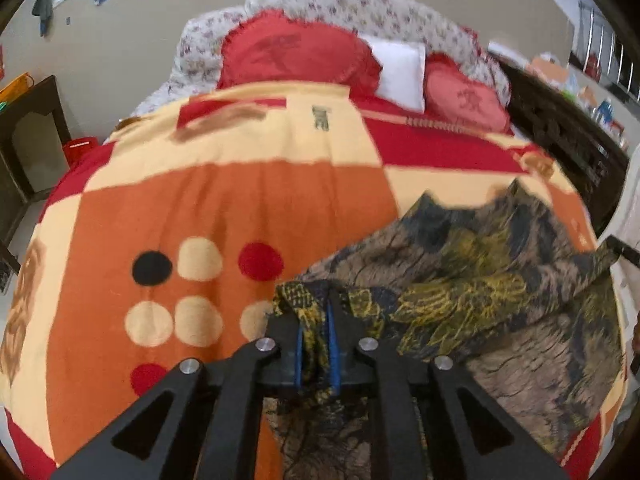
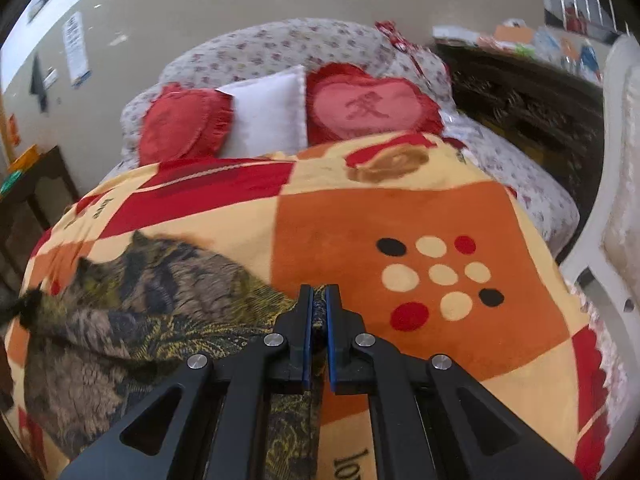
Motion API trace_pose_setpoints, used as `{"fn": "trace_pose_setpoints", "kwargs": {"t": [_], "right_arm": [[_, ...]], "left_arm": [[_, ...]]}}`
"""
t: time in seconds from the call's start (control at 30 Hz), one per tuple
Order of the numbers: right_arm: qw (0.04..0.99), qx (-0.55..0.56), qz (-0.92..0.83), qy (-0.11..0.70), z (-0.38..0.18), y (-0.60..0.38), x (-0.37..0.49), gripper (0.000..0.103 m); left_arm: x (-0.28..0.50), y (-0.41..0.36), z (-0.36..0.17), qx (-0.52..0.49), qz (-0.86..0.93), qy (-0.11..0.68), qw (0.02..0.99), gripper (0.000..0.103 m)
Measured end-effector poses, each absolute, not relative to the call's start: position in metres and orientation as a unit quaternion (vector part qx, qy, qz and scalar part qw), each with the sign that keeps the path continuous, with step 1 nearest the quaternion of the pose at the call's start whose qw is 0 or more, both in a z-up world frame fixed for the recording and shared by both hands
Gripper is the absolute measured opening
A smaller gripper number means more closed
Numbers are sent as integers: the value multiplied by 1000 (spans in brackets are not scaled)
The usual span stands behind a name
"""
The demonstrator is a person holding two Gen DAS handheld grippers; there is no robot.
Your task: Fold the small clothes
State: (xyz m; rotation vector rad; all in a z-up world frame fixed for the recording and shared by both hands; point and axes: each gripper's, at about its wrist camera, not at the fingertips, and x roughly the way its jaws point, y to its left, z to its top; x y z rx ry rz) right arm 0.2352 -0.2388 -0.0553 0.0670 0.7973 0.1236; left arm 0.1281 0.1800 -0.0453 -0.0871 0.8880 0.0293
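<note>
Across the bed (image 1: 280, 8) lies a large blanket (image 1: 240, 208) in orange, cream and red blocks with dots, and it fills most of what we see in both views; its near edges are cut off by the round frame. At the head, a flowered cover (image 2: 280, 44) rises behind two red heart cushions (image 2: 368, 108) and a white pillow (image 2: 268, 116) between them. The dark furniture (image 2: 520, 112) beside the bed is blurred, and we cannot make out what lies on top of it.

On the blanket rests the small garment (image 1: 480, 280), a brown cloth with yellow and dark patterning. It spreads between our two tools, partly lifted and creased, and its far edge is smeared by motion, so we cannot tell its shape.

Our left gripper (image 1: 316, 320) pinches a bunched corner of the garment, the cloth gathered between its blue pads. Our right gripper (image 2: 319, 312) stands nearly closed on the opposite corner, with a thin fold of the same cloth caught between its fingers. Below both tools the cloth hangs down and is hidden by the black arms.
</note>
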Motion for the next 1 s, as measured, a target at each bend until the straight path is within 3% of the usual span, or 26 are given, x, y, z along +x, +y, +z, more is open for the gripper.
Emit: {"fn": "trace_pose_setpoints", "kwargs": {"t": [0.13,0.2,0.23,0.27,0.5,0.67,0.83,0.93,1.0], "right_arm": [[897,46,92,430,-84,-233,250,16],[893,39,88,440,-93,-234,250,18],[886,49,95,450,-97,-237,249,18],[883,58,99,455,-98,-241,247,18],[914,83,102,384,-57,-267,191,21],[918,70,135,366,-44,-226,162,21],[911,-4,126,394,-77,-167,155,21],[894,-18,103,436,-124,-162,156,22],[904,-20,120,410,-127,-167,150,23]], "left_arm": [[127,189,-53,-58,19,440,896,17],[121,194,-50,-46,41,437,897,39],[120,197,-47,-38,53,432,899,59],[116,201,-43,-33,62,424,903,63],[64,188,-8,-59,36,353,933,59],[42,129,-18,-63,-12,348,935,25],[63,110,-80,-62,12,435,898,24],[52,104,-90,-44,19,407,912,24],[53,99,-90,-37,32,408,912,25]]}}
